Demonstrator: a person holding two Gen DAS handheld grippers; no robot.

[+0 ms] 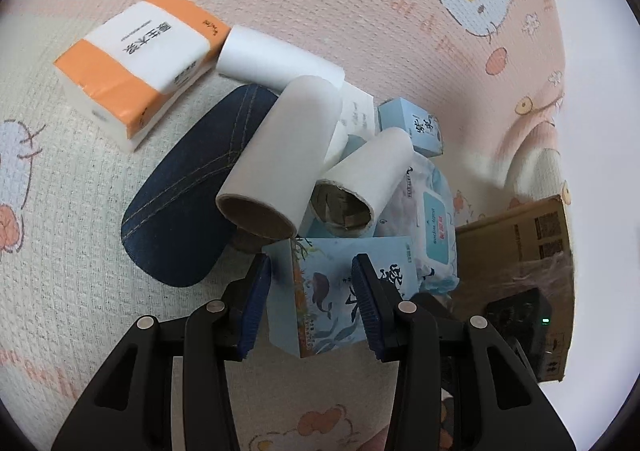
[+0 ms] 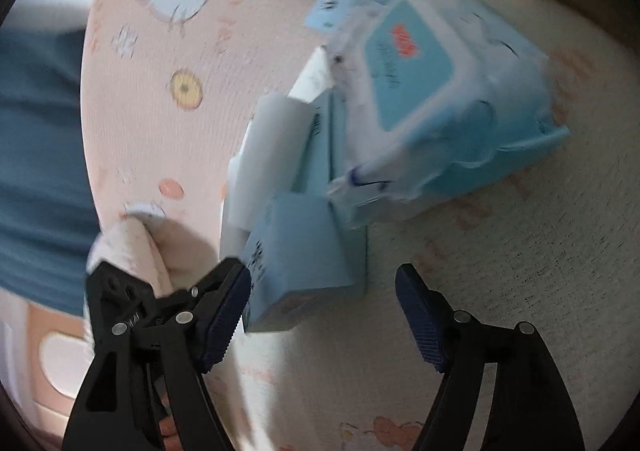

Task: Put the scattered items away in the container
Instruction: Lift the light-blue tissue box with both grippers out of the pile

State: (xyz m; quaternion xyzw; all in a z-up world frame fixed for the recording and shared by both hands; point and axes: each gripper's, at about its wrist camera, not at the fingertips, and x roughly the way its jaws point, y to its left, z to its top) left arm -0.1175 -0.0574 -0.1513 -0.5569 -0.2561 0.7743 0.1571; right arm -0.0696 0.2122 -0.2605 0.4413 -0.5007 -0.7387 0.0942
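Note:
In the left wrist view my left gripper point(image 1: 311, 267) is shut on a light-blue box with a whale print point(image 1: 320, 291), held just above the play mat. Behind it lies a pile: three white rolls point(image 1: 280, 155), a denim case point(image 1: 188, 195), a wet-wipes pack point(image 1: 434, 223), a small blue box point(image 1: 412, 127) and an orange-and-white tissue pack point(image 1: 136, 63). In the blurred right wrist view my right gripper point(image 2: 320, 269) stands wide open. A small blue box point(image 2: 300, 263) lies between its fingers, close to the left pad point(image 2: 224, 315) and not pressed. The wipes pack point(image 2: 432, 99) lies beyond it.
A brown cardboard box point(image 1: 516, 235) stands at the right of the left wrist view, with a black device showing a green light point(image 1: 520, 315) by it. A person's blue garment point(image 2: 40, 151) and a cream soft cloth point(image 2: 148, 251) are left of the right gripper.

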